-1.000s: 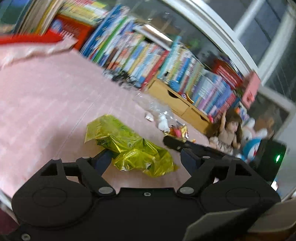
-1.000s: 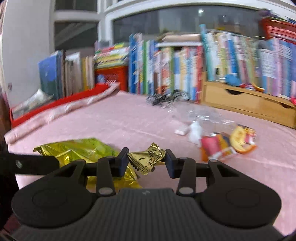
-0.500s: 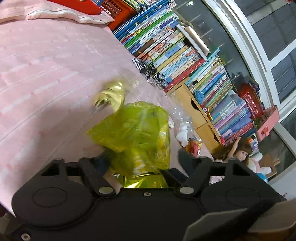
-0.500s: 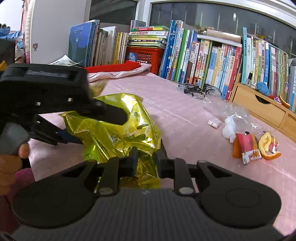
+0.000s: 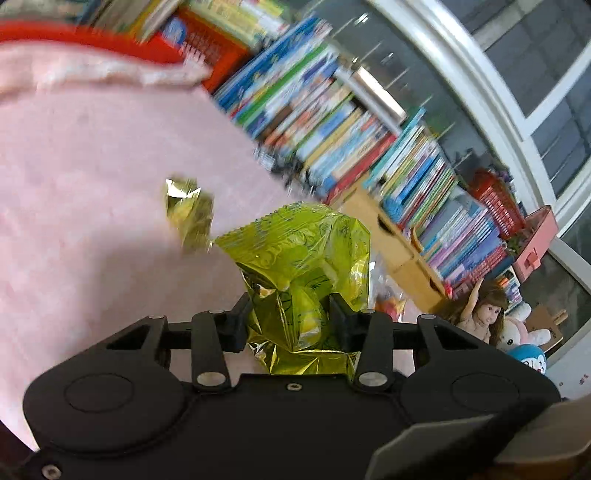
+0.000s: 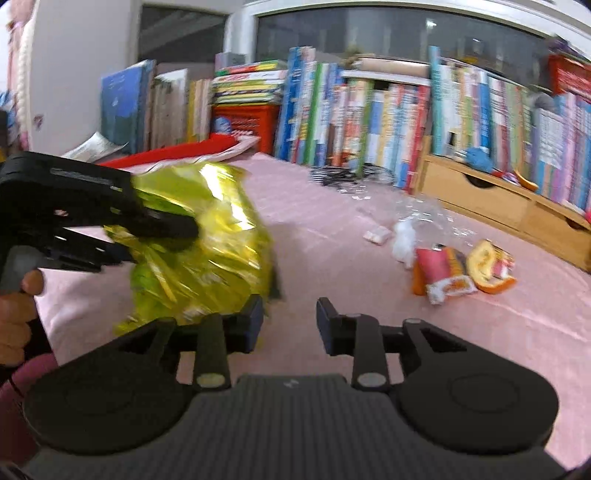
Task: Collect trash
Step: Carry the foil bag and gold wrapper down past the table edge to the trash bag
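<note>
The left gripper point(image 5: 288, 317) has just been closing its fingers, and they now pinch the crumpled neck of a shiny yellow-green bag point(image 5: 299, 258), which stands up between them above the pink cloth point(image 5: 92, 166) that covers the bench. In the right wrist view, the same gripper point(image 6: 162, 236) reaches in from the left, held by a hand point(image 6: 14, 310), with the bag point(image 6: 207, 240) bulging around its fingers.

The right gripper point(image 6: 290, 319) has just been opening; its fingers stand moderately apart with nothing between them. The bag lies just beside its left finger point(image 6: 253, 321), and I cannot tell whether they touch.

A small gold wrapper point(image 5: 188, 214) shows blurred just beyond the bag's upper left corner, against the cloth; whether it lies on the cloth or is in the air I cannot tell.

Further out on the cloth, to the right, lies a cluster of trash: red and orange snack packets point(image 6: 461, 269), a white crumpled wad point(image 6: 402, 240) and clear plastic film point(image 6: 424, 210).

Behind these a low wooden drawer unit point(image 6: 491, 199) and a long row of upright books point(image 6: 369, 110) line the window point(image 6: 369, 33). A doll point(image 5: 476, 314) sits at the far right of the left wrist view.
</note>
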Demonstrator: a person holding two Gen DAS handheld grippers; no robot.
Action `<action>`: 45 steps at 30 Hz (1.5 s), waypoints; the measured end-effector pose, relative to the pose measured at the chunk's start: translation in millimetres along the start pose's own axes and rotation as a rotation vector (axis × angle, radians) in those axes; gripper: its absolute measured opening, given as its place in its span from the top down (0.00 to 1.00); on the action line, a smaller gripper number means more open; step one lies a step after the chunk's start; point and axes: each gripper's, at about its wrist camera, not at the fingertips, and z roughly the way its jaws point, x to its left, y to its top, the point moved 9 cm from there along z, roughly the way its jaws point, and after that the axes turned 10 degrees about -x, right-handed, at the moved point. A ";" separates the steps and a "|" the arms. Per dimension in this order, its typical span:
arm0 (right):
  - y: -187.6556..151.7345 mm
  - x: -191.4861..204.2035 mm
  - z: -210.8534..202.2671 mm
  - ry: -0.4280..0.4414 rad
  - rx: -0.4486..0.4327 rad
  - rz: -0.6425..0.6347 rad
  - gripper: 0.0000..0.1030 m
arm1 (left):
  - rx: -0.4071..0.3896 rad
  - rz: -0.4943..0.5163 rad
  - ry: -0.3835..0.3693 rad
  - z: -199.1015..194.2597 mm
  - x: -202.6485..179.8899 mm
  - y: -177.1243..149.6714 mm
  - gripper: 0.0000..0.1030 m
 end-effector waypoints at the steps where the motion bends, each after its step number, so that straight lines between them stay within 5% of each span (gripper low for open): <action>1: 0.8 -4.6 -0.3 -0.012 0.001 0.010 0.46 | -0.038 0.018 -0.001 -5.8 -3.0 9.9 0.60; 5: 1.6 -9.5 0.9 -0.023 -0.002 0.031 0.43 | -0.259 0.106 0.105 -29.5 -1.3 58.5 0.60; 9: 1.2 0.1 4.5 -0.008 -0.003 0.028 0.42 | -0.454 0.239 0.368 -35.7 17.4 90.9 0.60; 13: -2.0 9.9 5.7 0.007 0.002 0.011 0.40 | -0.514 0.314 0.495 -24.5 26.2 98.0 0.60; 15: -3.7 10.7 6.3 0.005 0.005 0.009 0.40 | -0.452 0.362 0.509 -6.0 26.1 91.2 0.60; 18: -6.7 7.3 4.4 -0.006 0.007 0.018 0.39 | -0.306 0.277 0.440 13.6 30.0 72.0 0.60; 21: -10.0 0.5 -0.4 -0.012 0.008 0.035 0.38 | -0.282 0.286 0.380 13.9 21.4 57.3 0.60; 28: -16.6 -13.3 -11.5 0.000 0.002 0.074 0.30 | -0.100 0.352 0.034 18.0 -29.7 13.5 0.61; 36: -18.3 1.3 -9.3 0.094 0.004 0.108 0.17 | -0.036 0.391 -0.007 17.0 -48.8 -3.4 0.60; 39: -17.8 13.5 0.7 0.086 0.024 0.060 0.17 | 0.092 0.359 -0.106 18.9 -52.1 -19.2 0.60; 45: -25.1 23.8 5.1 0.073 0.058 -0.015 0.18 | 0.043 0.391 -0.083 15.1 -50.0 -9.7 0.61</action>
